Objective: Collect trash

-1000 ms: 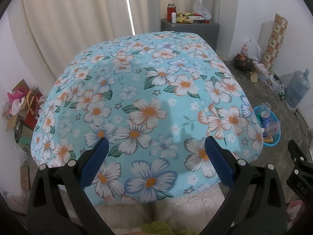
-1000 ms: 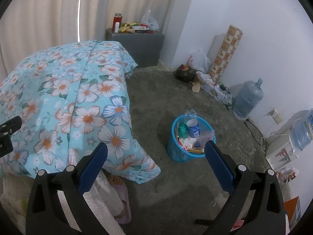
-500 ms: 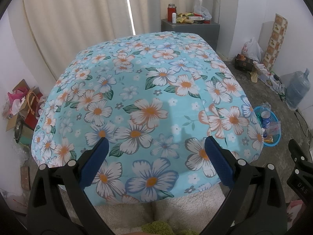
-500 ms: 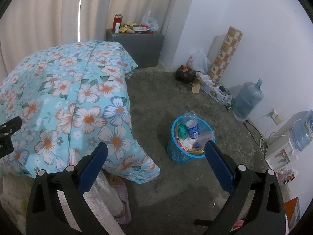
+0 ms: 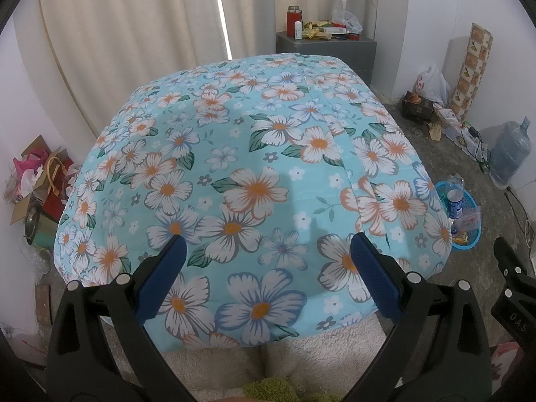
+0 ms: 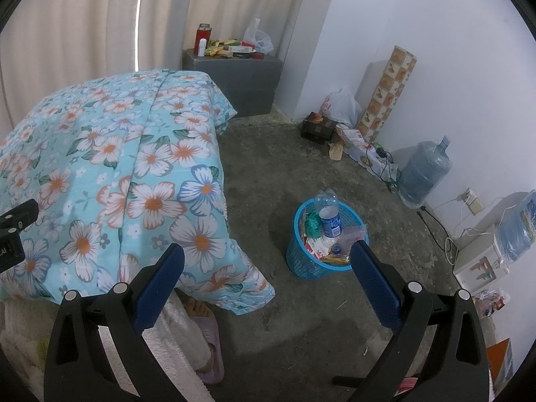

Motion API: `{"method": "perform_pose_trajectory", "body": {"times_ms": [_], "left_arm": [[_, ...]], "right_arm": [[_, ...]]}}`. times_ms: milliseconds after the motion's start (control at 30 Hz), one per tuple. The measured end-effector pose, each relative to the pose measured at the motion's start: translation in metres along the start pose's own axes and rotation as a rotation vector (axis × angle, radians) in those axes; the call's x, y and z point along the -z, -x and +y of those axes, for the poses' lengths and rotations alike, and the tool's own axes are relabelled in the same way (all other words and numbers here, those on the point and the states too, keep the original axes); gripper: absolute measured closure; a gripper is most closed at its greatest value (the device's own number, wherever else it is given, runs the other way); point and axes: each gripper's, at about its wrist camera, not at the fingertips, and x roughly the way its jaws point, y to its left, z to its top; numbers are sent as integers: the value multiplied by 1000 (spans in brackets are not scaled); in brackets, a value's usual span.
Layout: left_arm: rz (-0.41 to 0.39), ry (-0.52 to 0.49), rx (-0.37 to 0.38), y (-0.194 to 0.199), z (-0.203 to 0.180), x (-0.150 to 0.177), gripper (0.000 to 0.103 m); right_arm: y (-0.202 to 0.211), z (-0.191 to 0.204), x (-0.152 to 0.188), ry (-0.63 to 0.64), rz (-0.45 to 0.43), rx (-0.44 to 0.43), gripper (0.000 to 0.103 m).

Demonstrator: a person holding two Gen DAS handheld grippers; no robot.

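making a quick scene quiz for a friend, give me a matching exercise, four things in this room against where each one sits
Things:
1. plastic bottle
2. red flask
3. water jug
4. floral quilt

Places:
A. on the grey cabinet
B. spread over the bed
C. in the blue basket
D. on the floor by the white wall

Pairs: 1-C, 2-A, 3-D, 4-B

A blue blanket with flowers [image 5: 254, 167] lies ahead of the fingers and covers the bed. Far ahead stands a grey cabinet [image 6: 234, 77] with a red flask [image 6: 202, 35] on top. Right of the fingers, by the wall, stand a big water jug [image 6: 423, 171] and a patterned roll [image 6: 388, 90]. A foot in a slipper [image 6: 204, 321] shows below the left finger.
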Motion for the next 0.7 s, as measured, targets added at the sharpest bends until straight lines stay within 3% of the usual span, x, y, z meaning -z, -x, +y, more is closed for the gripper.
{"method": "perform_pose_trajectory", "body": {"times_ms": [700], "left_arm": [[0, -1, -1, 0, 0, 0, 9]], "right_arm": [[2, 2, 1, 2, -3, -1, 7]]}}
